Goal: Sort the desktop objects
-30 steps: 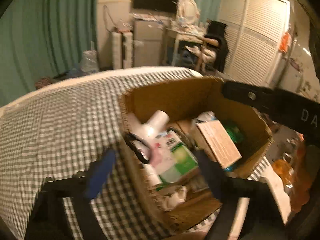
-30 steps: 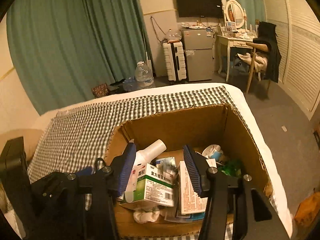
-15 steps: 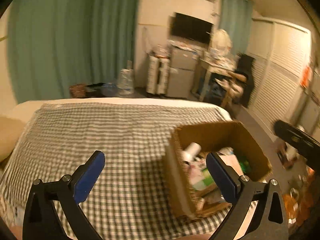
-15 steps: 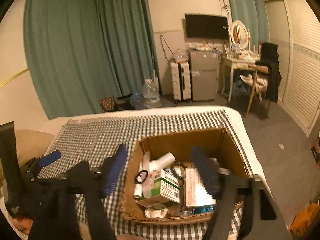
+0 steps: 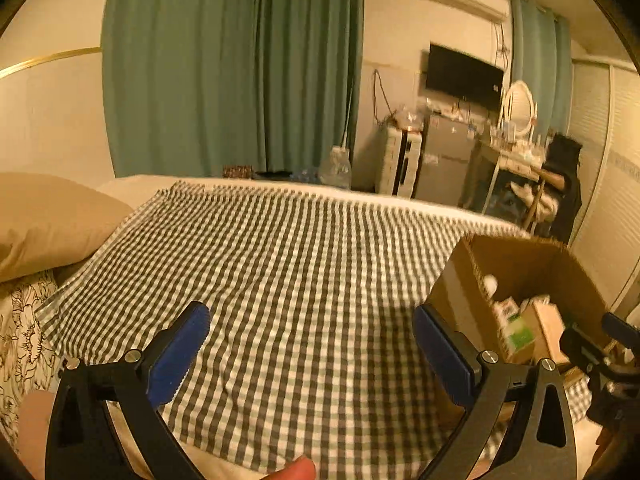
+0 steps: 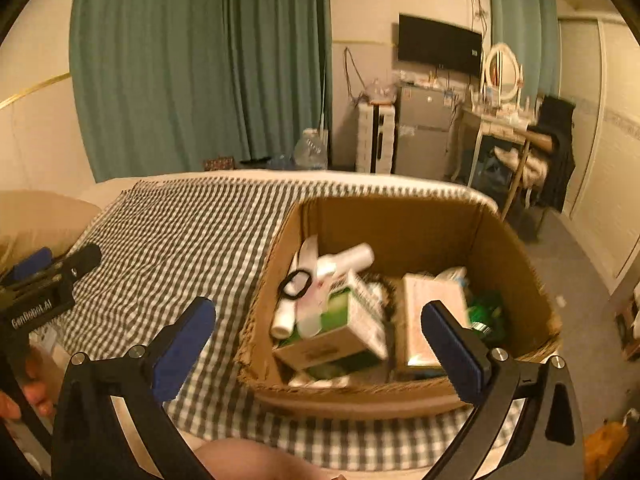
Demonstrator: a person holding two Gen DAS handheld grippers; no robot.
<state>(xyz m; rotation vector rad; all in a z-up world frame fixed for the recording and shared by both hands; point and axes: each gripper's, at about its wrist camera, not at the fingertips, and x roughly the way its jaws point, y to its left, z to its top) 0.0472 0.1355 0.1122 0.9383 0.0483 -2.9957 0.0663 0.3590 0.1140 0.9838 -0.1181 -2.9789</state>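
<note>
An open cardboard box [image 6: 516,280] sits on the checked cloth [image 6: 180,248] at the right end of the bed. It holds a green-and-white carton [image 6: 344,328], a tan carton [image 6: 420,320], a white bottle [image 6: 344,260], a black ring [image 6: 296,282] and other small items. My right gripper [image 6: 316,340] is open and empty, held back from the box's near wall. My left gripper [image 5: 310,342] is open and empty above bare cloth [image 5: 300,260], with the box [image 5: 516,280] to its right. The left gripper also shows at the left edge of the right wrist view [image 6: 44,280].
A tan pillow [image 5: 48,220] lies at the left end of the bed. Beyond the bed are green curtains [image 5: 224,64], a water jug [image 5: 335,168], a small fridge [image 6: 420,132], a dressing table with a mirror [image 6: 500,76] and a chair with dark clothing [image 6: 556,152].
Both grippers have pulled back and up from the box. The left one has swung left, so the box has moved from its centre to its right edge. Both stay open.
</note>
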